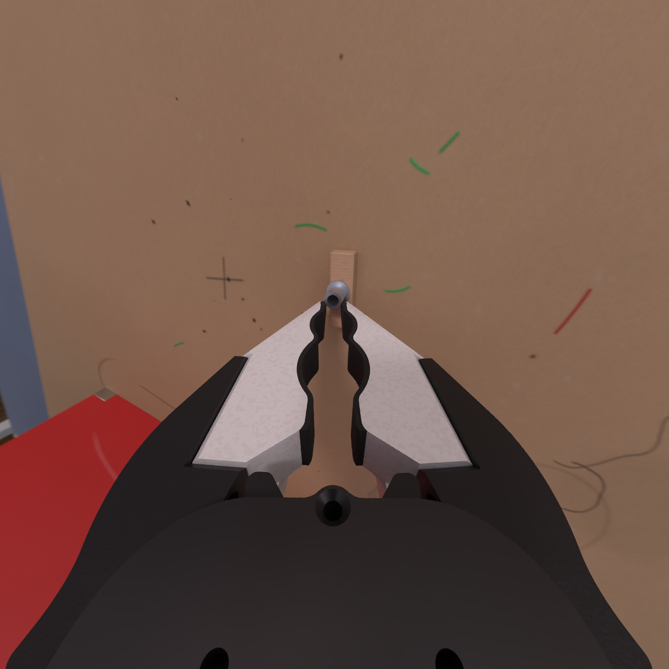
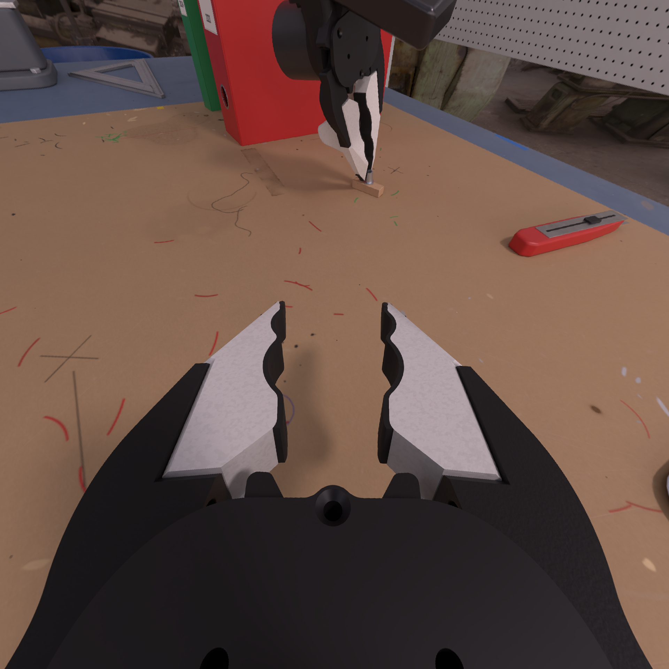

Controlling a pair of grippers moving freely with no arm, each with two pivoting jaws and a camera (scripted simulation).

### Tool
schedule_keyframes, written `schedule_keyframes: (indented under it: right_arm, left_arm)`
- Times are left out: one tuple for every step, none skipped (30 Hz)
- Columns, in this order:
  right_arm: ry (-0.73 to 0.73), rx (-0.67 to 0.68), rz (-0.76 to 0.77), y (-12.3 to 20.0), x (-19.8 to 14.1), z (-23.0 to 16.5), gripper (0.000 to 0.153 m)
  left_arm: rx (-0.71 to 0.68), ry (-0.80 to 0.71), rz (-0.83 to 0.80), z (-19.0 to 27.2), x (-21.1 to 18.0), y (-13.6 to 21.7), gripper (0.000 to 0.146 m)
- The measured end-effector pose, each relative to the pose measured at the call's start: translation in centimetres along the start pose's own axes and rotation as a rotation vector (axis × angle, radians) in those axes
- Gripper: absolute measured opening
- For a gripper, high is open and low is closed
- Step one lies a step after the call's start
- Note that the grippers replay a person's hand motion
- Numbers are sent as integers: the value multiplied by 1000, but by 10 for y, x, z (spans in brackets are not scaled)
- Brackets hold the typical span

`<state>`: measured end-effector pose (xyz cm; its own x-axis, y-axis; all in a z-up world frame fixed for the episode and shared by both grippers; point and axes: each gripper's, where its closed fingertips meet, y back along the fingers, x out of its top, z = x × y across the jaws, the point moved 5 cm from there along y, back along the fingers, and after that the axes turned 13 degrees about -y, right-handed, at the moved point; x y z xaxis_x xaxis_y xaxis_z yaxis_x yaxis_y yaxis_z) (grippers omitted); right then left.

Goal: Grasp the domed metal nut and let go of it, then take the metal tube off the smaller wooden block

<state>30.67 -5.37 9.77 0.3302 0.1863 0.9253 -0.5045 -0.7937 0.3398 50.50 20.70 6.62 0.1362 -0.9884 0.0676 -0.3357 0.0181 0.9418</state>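
Note:
A short metal tube (image 1: 333, 296) stands upright on the smaller wooden block (image 1: 344, 266), which lies on the brown table mat. My left gripper (image 1: 333, 307) points down at it, jaws drawn close, fingertips pinching the tube's top. The right wrist view shows the same from afar: the left gripper (image 2: 365, 176) on the tube (image 2: 369, 176) and the block (image 2: 373, 189). My right gripper (image 2: 333, 307) is open and empty, low over the mat nearer the front. No domed nut shows clearly in either view.
A red binder (image 2: 268, 79) and a green binder (image 2: 199, 61) stand just behind the block; the red one also shows in the left wrist view (image 1: 54, 506). A red utility knife (image 2: 564, 233) lies right. A metal set square (image 2: 119, 78) lies far left. A dark object (image 2: 664, 481) is cut off at the right edge.

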Motion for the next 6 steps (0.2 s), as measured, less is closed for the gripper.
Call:
schedule_keyframes:
  right_arm:
    - [-3,3,-2,0,0,0,52]
    - [-3,4,-2,0,0,0,52]
    - [-1,3,-3,0,0,0,52]
    - [1,1,-3,0,0,0,51]
    - [3,-1,-4,0,0,0,51]
    - [4,-1,-5,0,0,1,51]
  left_arm:
    - [-18,18,-1,2,0,1,6]
    - [-34,47,2,4,-1,2,6]
    - [-40,71,17,6,-2,4,6]
    - [-33,91,38,7,-3,9,6]
    - [-23,113,59,7,-4,15,6]
    - [-9,135,84,7,-5,21,6]
